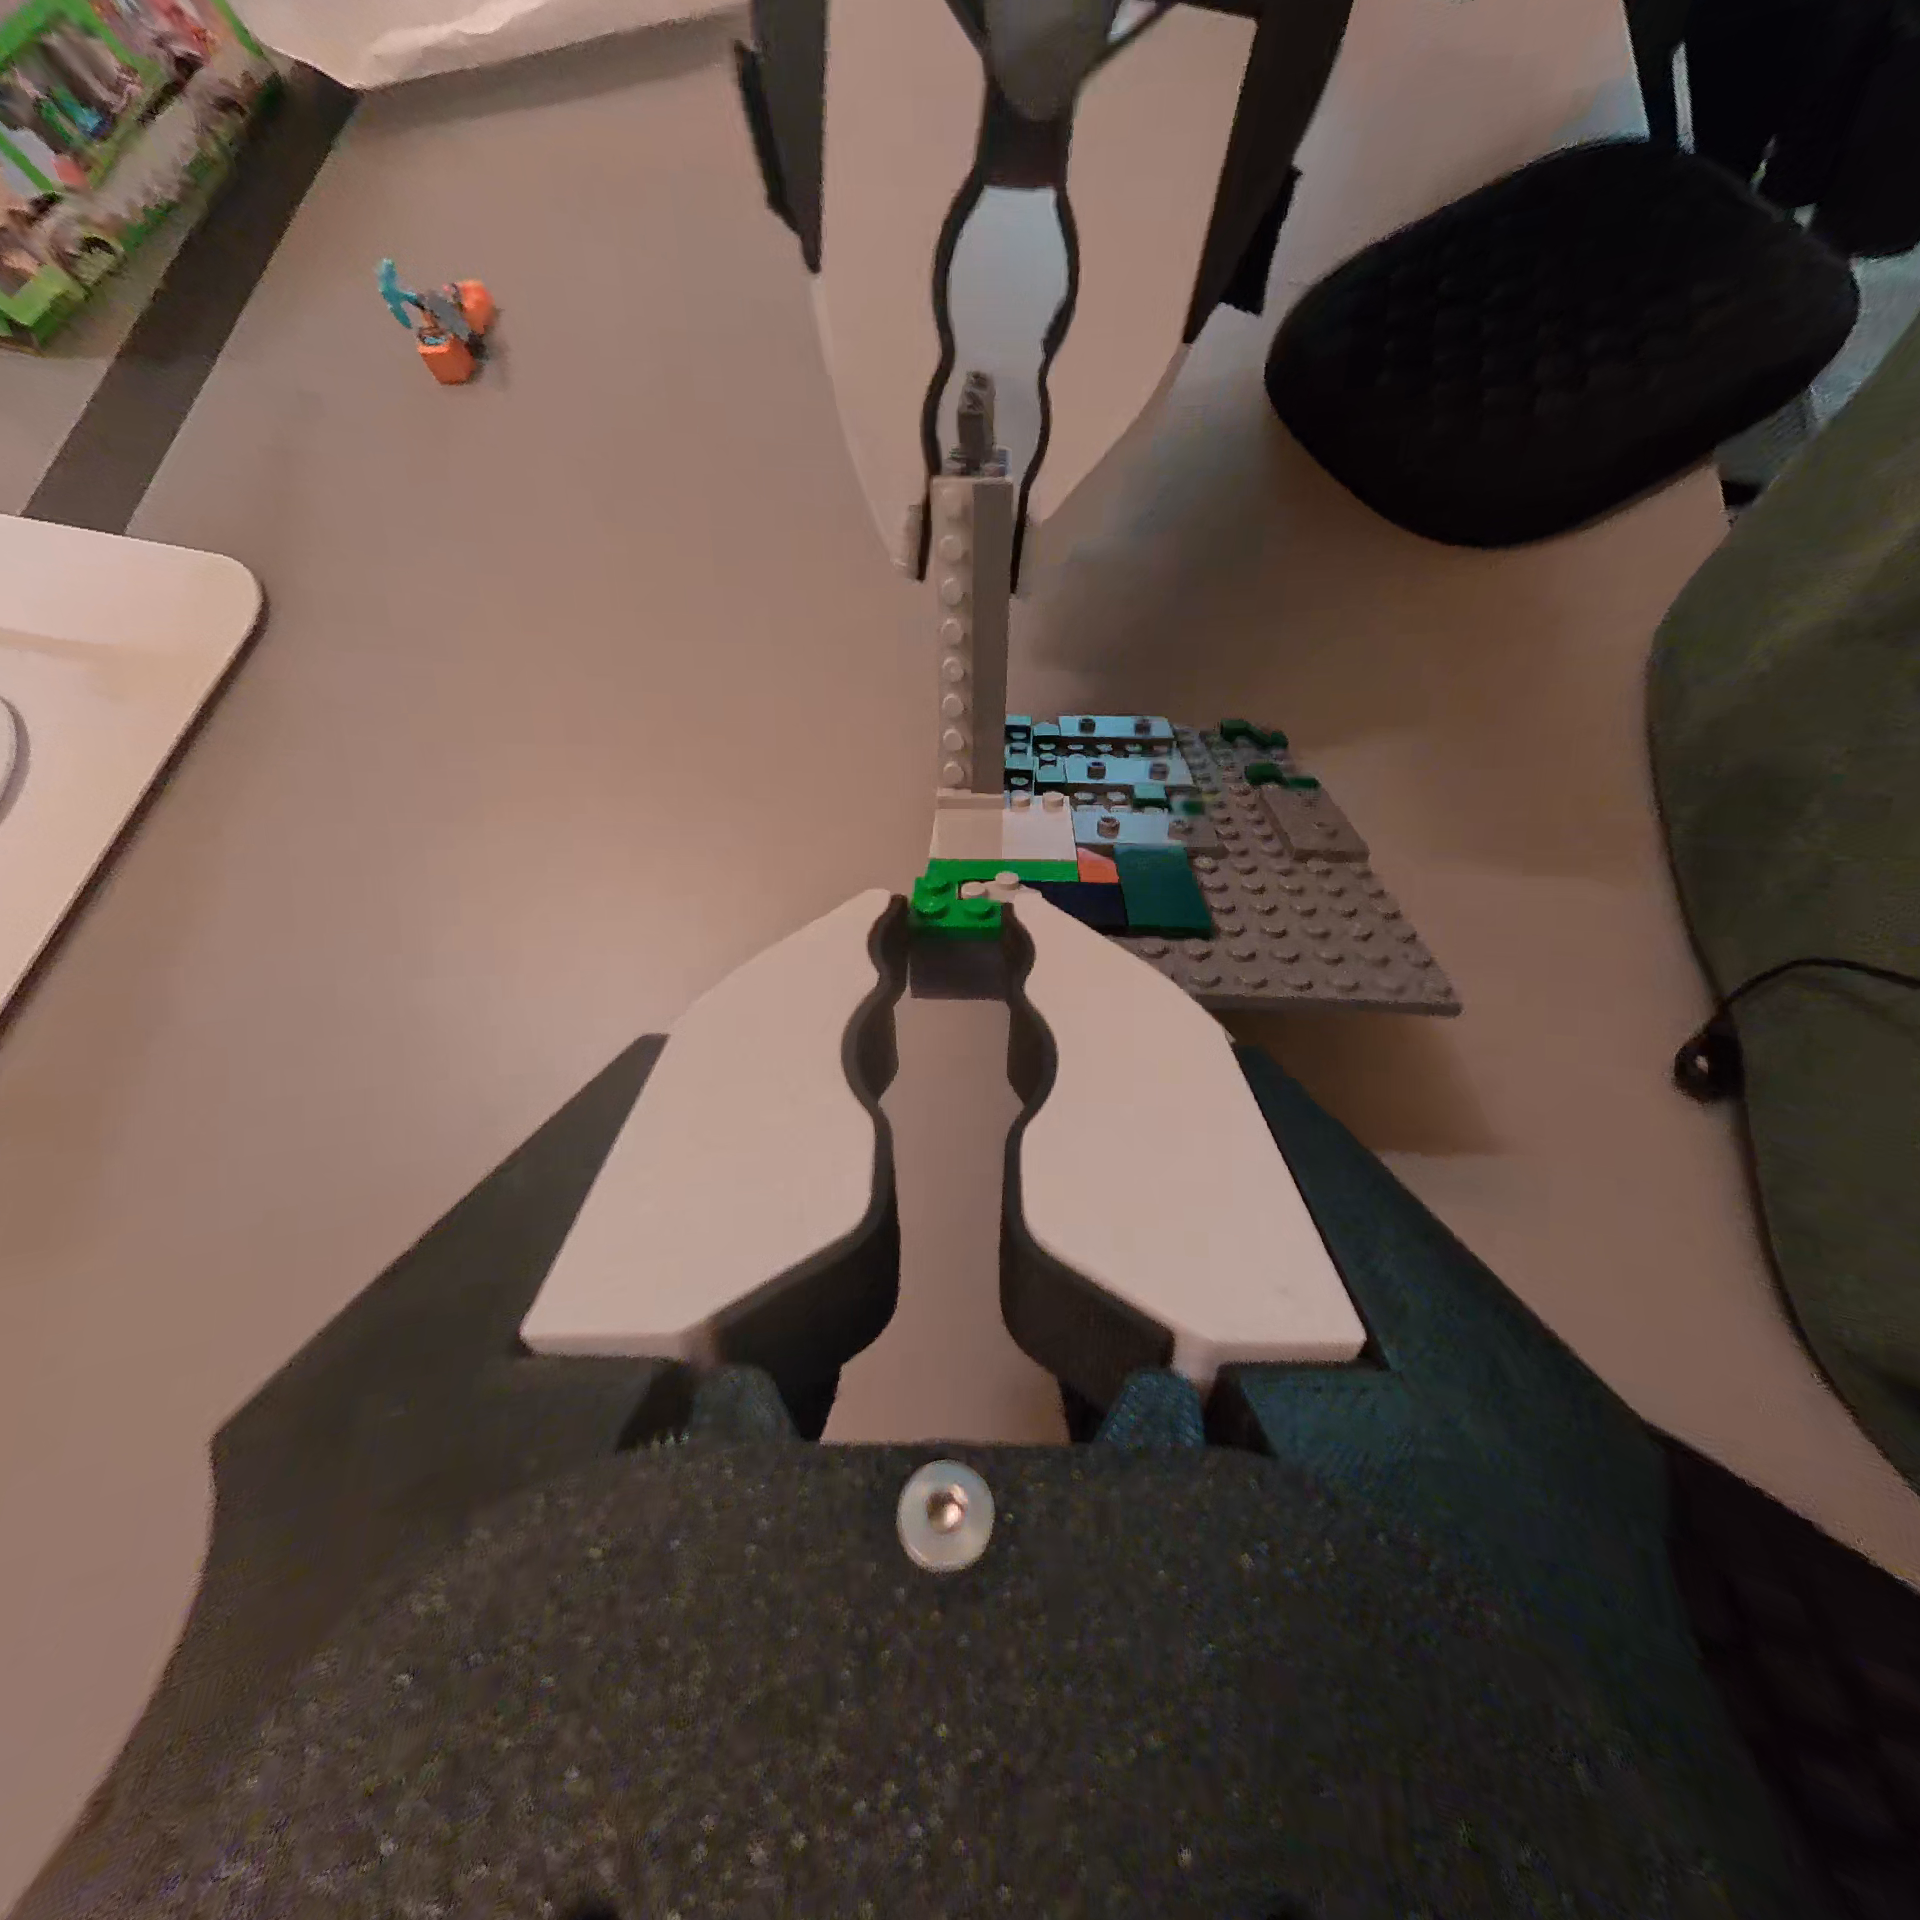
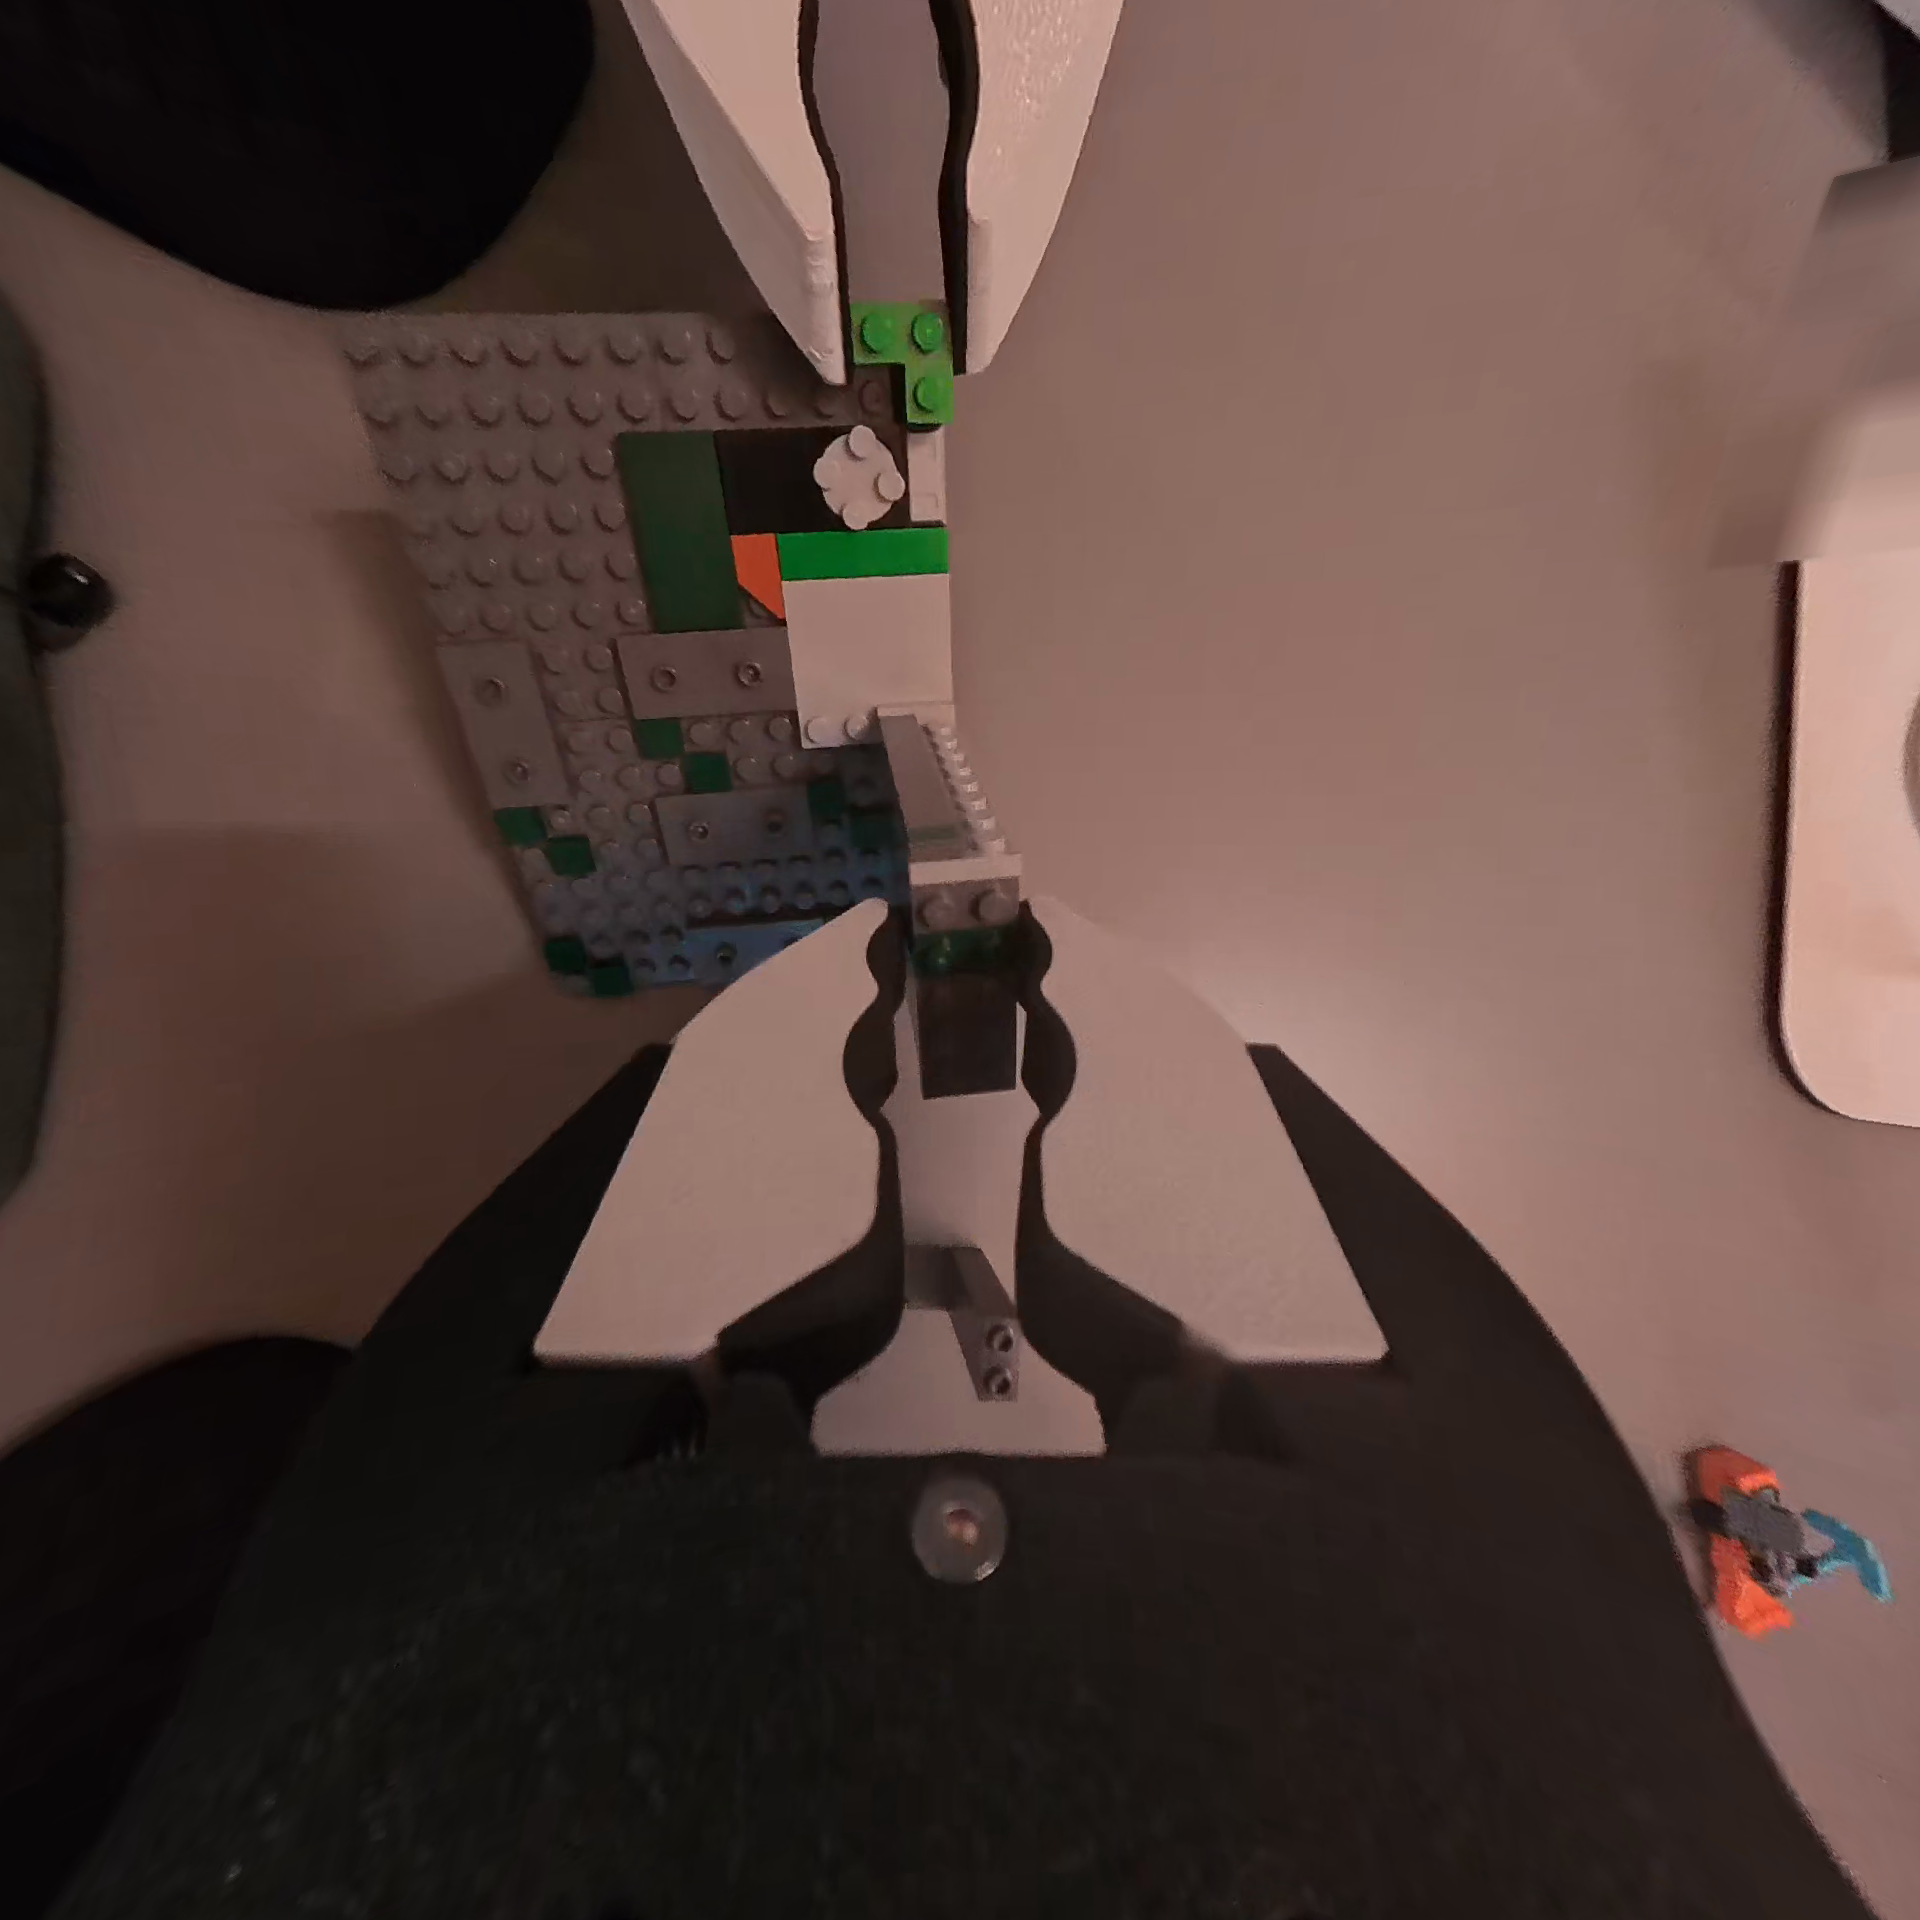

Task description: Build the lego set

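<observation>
Lego build [image 1: 1278,894] sat flat on the table [image 1: 571,727]: grey studded baseplate, partly tiled in green, dark green, black, white, light blue and grey, one small orange wedge. A light grey studded column [image 1: 971,634] stood upright from one edge of the plate, long axis vertical, studs facing sideways, with a small dark grey piece on top. Left hand-held gripper [image 1: 958,914] was closed onto the bright green L-shaped corner plate [image 1: 956,902] at the plate's edge, fingers narrowly apart. Right hand-held gripper [image 2: 951,925] was clamped on the column's upper end, fingers tight to both sides. The two grippers faced each other along the plate's edge. A small orange, grey and teal sub-assembly [image 2: 1766,1538] lay on the table well apart from the build. Green set box [image 1: 104,156] sat at the far table corner; print too blurred to read.
</observation>
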{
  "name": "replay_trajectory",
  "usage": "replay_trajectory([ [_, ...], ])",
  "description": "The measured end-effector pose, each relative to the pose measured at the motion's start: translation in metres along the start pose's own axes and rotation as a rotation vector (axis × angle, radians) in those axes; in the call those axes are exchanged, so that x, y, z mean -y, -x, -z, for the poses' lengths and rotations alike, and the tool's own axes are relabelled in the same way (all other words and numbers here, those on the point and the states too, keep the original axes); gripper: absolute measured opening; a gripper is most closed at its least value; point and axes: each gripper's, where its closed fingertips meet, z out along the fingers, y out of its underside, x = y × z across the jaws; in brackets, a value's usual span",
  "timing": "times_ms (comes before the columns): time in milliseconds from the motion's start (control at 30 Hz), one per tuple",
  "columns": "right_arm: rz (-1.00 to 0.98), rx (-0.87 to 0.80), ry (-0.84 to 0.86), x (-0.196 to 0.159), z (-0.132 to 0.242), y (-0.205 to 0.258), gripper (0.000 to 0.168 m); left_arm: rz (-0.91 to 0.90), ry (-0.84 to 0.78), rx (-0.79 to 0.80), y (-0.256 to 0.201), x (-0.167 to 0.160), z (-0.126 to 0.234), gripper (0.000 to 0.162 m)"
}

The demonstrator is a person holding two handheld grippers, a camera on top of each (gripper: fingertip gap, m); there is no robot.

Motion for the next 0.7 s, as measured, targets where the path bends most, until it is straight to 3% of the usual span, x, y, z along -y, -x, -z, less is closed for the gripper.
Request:
replay_trajectory([
  [133, -0.053, -0.032, -0.045, 0.004, 0.008, -0.002, 0.017, 0.123, -0.134, 0.047, 0.006, 0.013, 0.014, 0.034],
  [400, -0.359, -0.130, -0.157, -0.004, 0.026, -0.021, 0.017, 0.648, -0.446, 0.117, 0.017, 0.017, 0.028, 0.041],
  [700, -0.659, -0.234, -0.354, -0.002, 0.033, -0.043, 0.017, 0.718, -0.545, 0.317, 0.022, 0.031, 0.010, 0.041],
])
